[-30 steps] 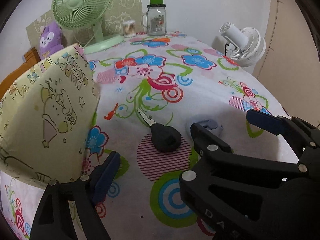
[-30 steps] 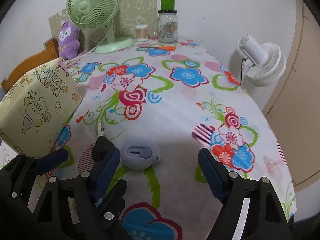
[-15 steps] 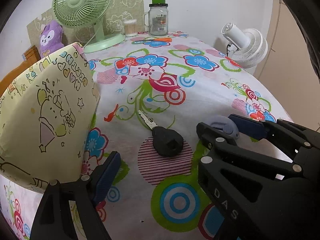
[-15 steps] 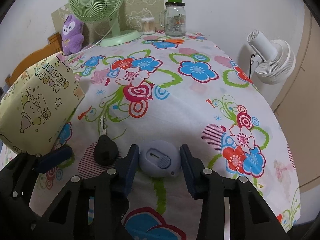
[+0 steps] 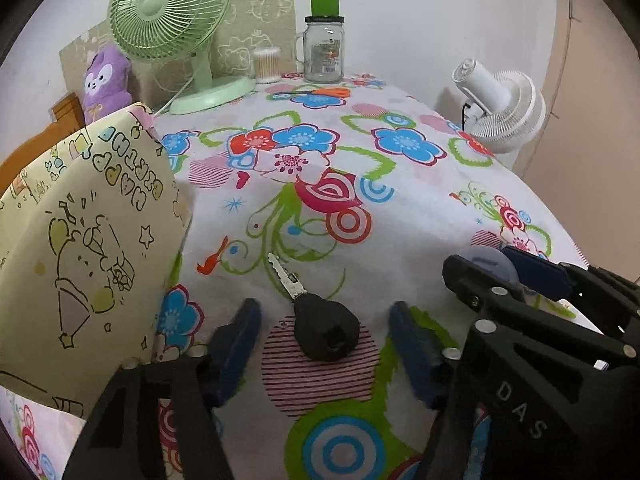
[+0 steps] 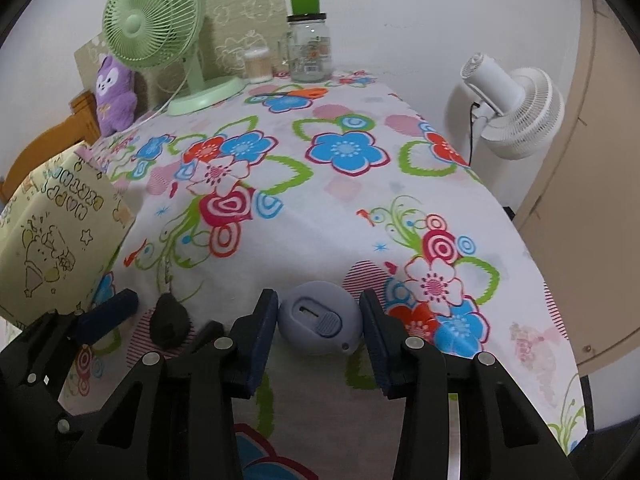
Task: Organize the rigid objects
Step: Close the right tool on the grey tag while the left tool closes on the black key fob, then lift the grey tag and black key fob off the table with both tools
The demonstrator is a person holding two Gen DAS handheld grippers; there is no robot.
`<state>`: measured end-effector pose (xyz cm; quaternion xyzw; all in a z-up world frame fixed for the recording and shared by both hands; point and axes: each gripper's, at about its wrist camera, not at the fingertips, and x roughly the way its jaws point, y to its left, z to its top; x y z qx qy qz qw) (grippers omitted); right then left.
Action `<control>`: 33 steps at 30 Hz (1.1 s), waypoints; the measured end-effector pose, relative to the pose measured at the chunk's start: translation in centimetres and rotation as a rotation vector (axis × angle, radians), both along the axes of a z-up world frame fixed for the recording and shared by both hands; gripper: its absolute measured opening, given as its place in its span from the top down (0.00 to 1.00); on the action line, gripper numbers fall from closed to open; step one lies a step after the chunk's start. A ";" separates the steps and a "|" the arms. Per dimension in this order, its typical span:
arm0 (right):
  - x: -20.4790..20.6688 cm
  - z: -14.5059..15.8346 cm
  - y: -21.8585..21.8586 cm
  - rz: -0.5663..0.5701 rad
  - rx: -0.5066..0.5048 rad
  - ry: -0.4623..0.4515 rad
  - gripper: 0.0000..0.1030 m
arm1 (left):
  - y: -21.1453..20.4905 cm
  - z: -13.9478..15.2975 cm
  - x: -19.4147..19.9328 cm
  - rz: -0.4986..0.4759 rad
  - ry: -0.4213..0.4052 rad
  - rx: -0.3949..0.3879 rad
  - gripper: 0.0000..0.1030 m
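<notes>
Floral-cloth tabletop against white wall. Right claw pinches grey round gadget near front edge. Left claw closing around black key, pads apart from it.

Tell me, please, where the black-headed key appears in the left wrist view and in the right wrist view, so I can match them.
Left wrist view: the key lies low at centre, between the closing fingers of the left gripper.
Right wrist view: the key sits at lower left, left of the right gripper.
Shared landmark: the green fan, at top left in both.
</notes>
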<state>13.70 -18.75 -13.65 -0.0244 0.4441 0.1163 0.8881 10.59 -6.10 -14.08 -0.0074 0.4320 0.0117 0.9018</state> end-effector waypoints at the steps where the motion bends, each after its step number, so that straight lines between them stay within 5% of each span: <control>1: 0.0 0.0 -0.1 -0.003 0.001 -0.001 0.56 | 0.0 0.0 0.0 -0.004 -0.002 -0.003 0.48; 6: -0.4 0.1 -0.1 -0.008 0.010 0.007 0.56 | -0.1 0.2 -0.5 -0.012 -0.006 -0.007 0.68; 33: -4.1 2.9 1.9 0.007 -0.011 -0.042 0.56 | 1.2 2.7 -4.2 -0.015 -0.055 0.000 0.69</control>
